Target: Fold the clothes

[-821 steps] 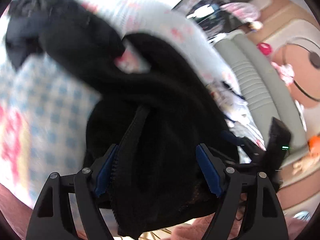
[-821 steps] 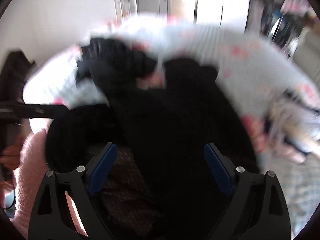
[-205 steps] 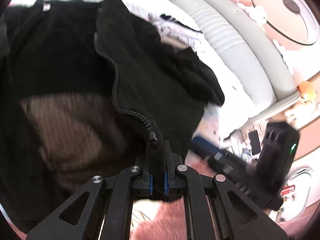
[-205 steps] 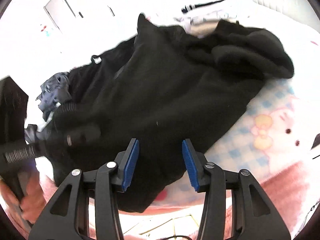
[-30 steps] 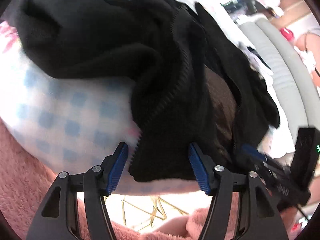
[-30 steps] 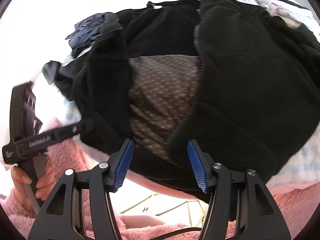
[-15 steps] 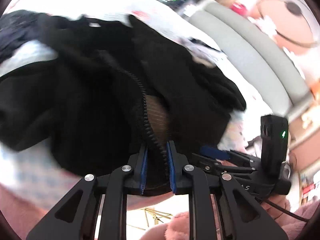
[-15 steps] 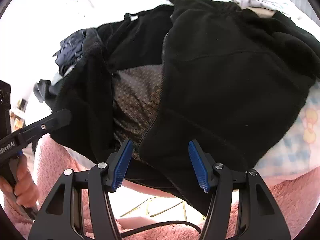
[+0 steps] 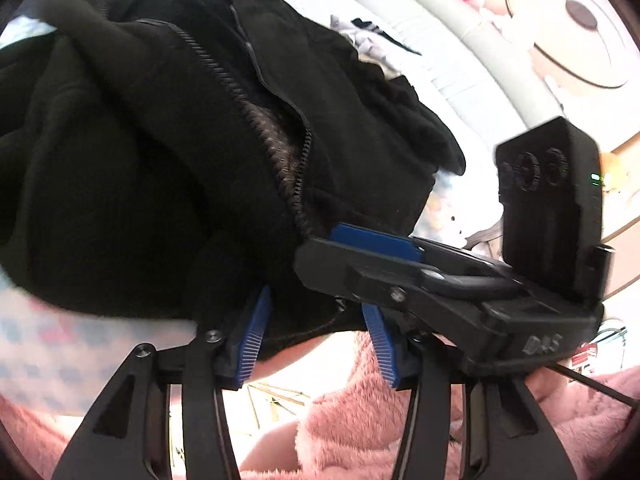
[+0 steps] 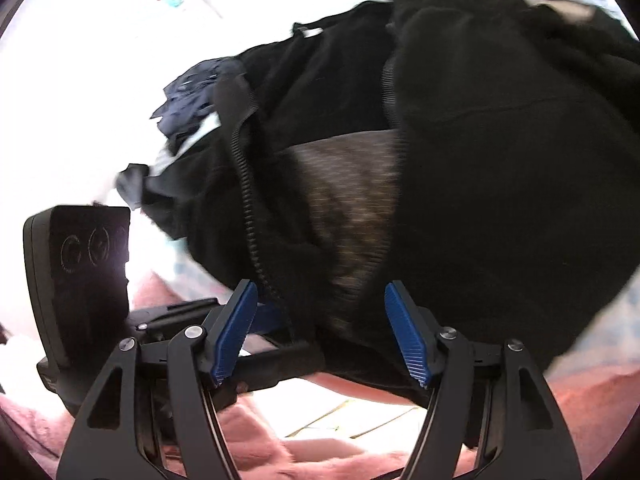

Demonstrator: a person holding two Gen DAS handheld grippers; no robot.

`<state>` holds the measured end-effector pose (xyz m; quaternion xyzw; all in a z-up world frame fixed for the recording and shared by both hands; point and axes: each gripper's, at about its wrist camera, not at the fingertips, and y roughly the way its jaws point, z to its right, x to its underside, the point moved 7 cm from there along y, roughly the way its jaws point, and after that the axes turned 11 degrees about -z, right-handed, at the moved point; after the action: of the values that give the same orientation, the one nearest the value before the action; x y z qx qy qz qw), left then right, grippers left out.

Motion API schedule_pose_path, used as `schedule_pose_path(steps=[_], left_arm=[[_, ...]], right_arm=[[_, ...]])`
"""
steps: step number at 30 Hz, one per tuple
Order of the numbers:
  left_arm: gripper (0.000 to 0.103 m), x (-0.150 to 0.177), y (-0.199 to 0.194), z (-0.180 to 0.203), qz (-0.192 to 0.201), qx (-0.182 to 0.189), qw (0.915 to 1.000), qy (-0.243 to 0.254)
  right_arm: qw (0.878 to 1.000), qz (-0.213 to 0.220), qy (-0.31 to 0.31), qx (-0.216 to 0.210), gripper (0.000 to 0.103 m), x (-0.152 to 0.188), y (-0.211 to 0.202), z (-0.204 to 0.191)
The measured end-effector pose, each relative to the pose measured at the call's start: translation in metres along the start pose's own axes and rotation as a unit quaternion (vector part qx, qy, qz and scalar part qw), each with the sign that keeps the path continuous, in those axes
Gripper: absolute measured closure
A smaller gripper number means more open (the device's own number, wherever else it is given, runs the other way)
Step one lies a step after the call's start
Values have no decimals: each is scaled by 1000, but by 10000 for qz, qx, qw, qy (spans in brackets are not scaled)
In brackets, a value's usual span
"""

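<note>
Black zip-up fleece jacket [image 9: 132, 168] lies unzipped ahead of both our grippers, hem nearest. Our left gripper [image 9: 316, 336] and right gripper [image 10: 324, 332] are opening, hem between the jaws, unpressed. Soft, bulky, floppy, we judge; best pinched along the zipper edge [image 9: 248, 112].

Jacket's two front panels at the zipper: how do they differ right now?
On the jacket, the left panel lies rumpled, its zipper teeth exposed and facing up; the right panel lies smoother and broader, its zipper edge mostly turned under. The left panel's hem sits by the left gripper; the right panel's hem sits by the right gripper, whose jaws are opening. Both are black fleece, parted over the brown lining.
</note>
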<state>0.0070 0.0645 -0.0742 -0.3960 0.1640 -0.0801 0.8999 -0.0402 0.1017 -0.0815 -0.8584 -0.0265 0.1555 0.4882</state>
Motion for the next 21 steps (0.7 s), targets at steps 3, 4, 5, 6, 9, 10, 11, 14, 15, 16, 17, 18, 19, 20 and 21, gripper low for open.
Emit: schedule_pose_path(steps=[3,4,5,6,9,10,11,14,15,16,17,18,19,20,21], left_arm=[[49,4,-10,-8,49,-41,9999,-95],[47,6,-13,-12,36,-33,9999,-134],[47,7,-12,-14,11,-45,9998,-169],[46,8,-14,-15,-9,-59,9998,-175],[46,8,-19,-15,-27,-97,9999,-135],[46,7,-20,-14,-20,-157,9998,-117],[46,6,-22,-14,-9,-209,9997,-95],[46,1,-27,-15,-14,-186,9998,-27],[46,-2,-29,-17,21,-169,9998,-47],[46,-11,-28,-18,88,-136,9998,-108],[46,-19,-27,-17,147,-93,9997,-150],[46,-26,-26,-15,200,-50,9996,-181],[46,-34,-25,-14,253,-7,9995,-212],[46,-42,-24,-12,292,14,9993,-216],[44,-49,-22,-10,314,12,9993,-208]], right_arm=[[9997,-146,-197,-74,34,-6,16,-12],[9995,-204,-240,-64,34,-7,22,-14],[9993,-248,-282,-36,34,-7,28,-16],[9991,-291,-324,-8,34,-8,34,-18],[9991,-205,-332,179,35,-11,37,-20],[9991,-148,-316,246,36,-12,36,-19],[9990,-91,-301,312,38,-13,35,-19],[9974,68,-144,704,42,-13,23,-7],[9977,78,-66,672,52,-12,19,-3],[9983,73,9,587,55,-12,17,-1],[9990,76,52,448,55,-11,16,0],[9994,84,33,347,55,-10,15,-2],[9995,47,-45,305,54,-9,18,-5],[9995,-17,-148,280,54,-8,22,-9],[9994,-74,-237,240,54,-7,27,-14]])
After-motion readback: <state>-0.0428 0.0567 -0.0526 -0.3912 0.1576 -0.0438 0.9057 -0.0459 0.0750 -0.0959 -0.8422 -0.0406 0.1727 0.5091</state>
